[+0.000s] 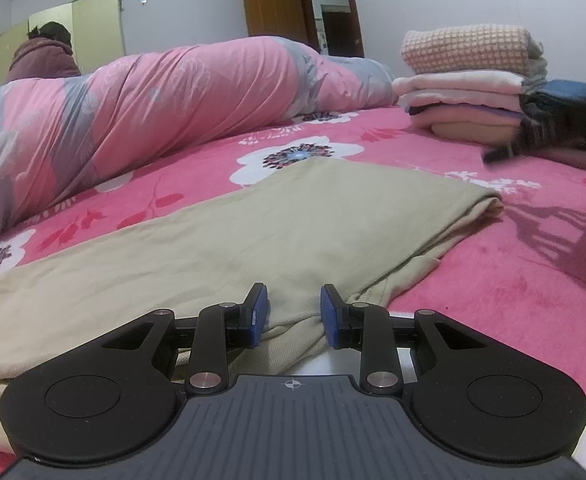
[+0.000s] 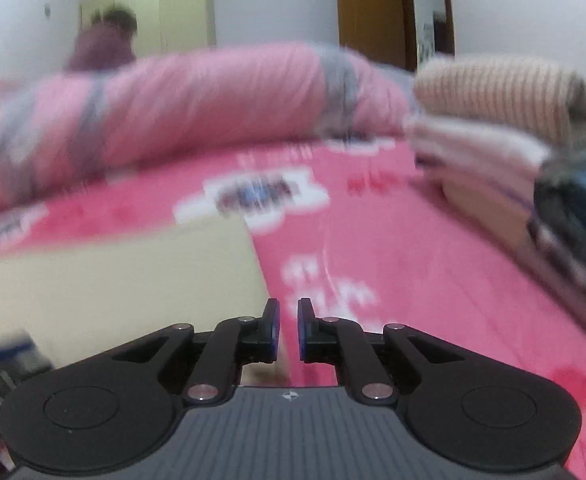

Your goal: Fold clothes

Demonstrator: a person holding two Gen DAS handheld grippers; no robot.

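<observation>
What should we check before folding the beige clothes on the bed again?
1. Left gripper has the beige garment bunched between its pads: ok.
2. Right gripper is empty, with a narrow gap: ok.
3. Garment lies flat on the pink floral sheet: mostly ok, with wrinkles near the left gripper.
4. Folded stack sits apart from the garment: ok.
5. Right wrist view sharp enough to aim: not ok, blurred.
6. Pink quilt clear of the garment: ok.
</observation>
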